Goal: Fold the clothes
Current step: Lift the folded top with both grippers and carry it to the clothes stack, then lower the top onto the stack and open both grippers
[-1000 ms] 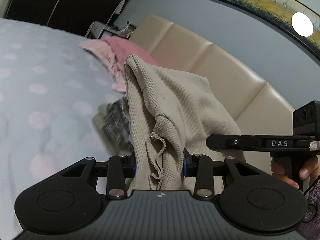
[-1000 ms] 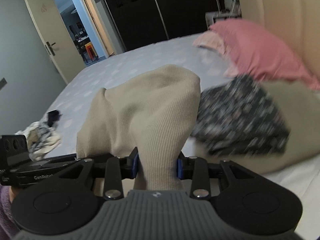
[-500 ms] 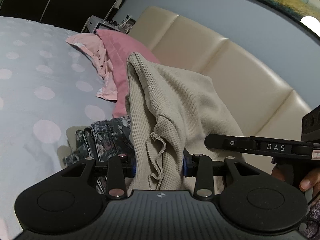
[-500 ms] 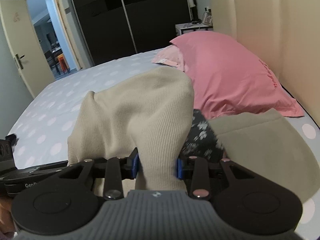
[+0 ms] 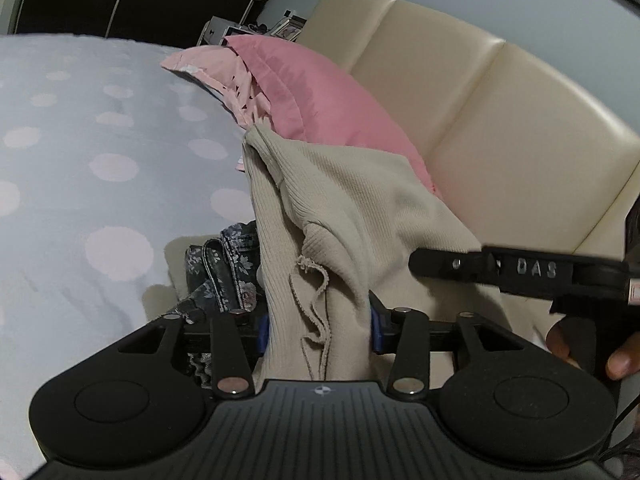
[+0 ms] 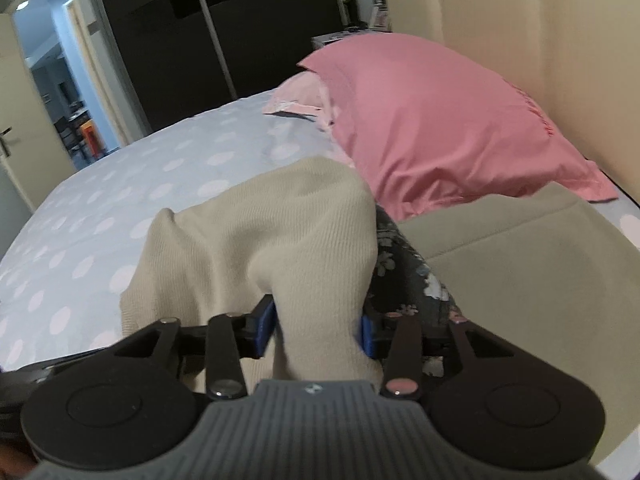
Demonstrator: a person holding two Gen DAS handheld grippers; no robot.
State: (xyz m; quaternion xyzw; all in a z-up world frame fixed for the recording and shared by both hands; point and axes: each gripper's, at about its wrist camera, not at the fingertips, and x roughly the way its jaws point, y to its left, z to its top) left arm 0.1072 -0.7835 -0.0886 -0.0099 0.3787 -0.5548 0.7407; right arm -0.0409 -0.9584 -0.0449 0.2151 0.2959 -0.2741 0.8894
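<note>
my left gripper (image 5: 318,330) is carrying a bunched fold of the beige ribbed knit (image 5: 344,216) between its blue pads; its jaws have just been opening, and i cannot tell whether the pads are pressing the cloth. my right gripper (image 6: 318,330) is likewise straddling a thick roll of the same knit, jaws just widened, grip unclear. the knit is draping over a dark floral garment (image 5: 224,268) at 9 o'clock of the left jaws. a folded olive-grey piece (image 6: 520,264) is lying at 2 o'clock of the right jaws. a pink pillow (image 6: 440,128) is resting at 12 o'clock against the cream headboard (image 5: 500,120), on the dotted blue bedsheet (image 5: 80,160).
</note>
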